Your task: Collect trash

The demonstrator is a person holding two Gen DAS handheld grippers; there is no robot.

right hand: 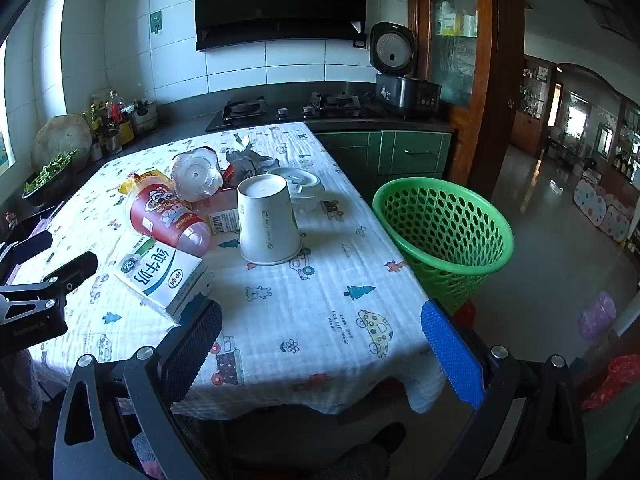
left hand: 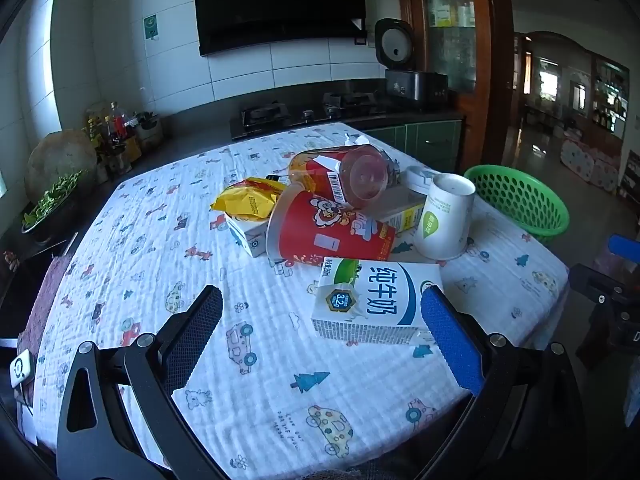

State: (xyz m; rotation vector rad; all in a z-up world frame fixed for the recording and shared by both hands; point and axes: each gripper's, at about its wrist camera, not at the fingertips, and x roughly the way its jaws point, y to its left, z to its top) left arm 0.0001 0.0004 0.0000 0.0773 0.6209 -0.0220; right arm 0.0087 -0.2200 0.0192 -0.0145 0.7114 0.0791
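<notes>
A pile of trash lies on the patterned tablecloth (left hand: 160, 280): a white milk carton (left hand: 376, 304) nearest, a red paper cup (left hand: 328, 228) on its side, an upturned white paper cup (left hand: 444, 216), a clear plastic bottle (left hand: 340, 172), a yellow wrapper (left hand: 248, 200) and a white lid (right hand: 296, 182). My left gripper (left hand: 320, 308) is open and empty just in front of the milk carton (right hand: 164, 276). My right gripper (right hand: 320, 324) is open and empty above the table's near edge, short of the white cup (right hand: 268, 220). A green basket (right hand: 444, 232) stands off the table's right side.
A counter with a gas hob (right hand: 288, 108) and a rice cooker (right hand: 400, 76) runs behind the table. Bottles and a bowl of greens (left hand: 52, 200) stand at the left. The left gripper's body (right hand: 36, 296) shows at the left of the right wrist view.
</notes>
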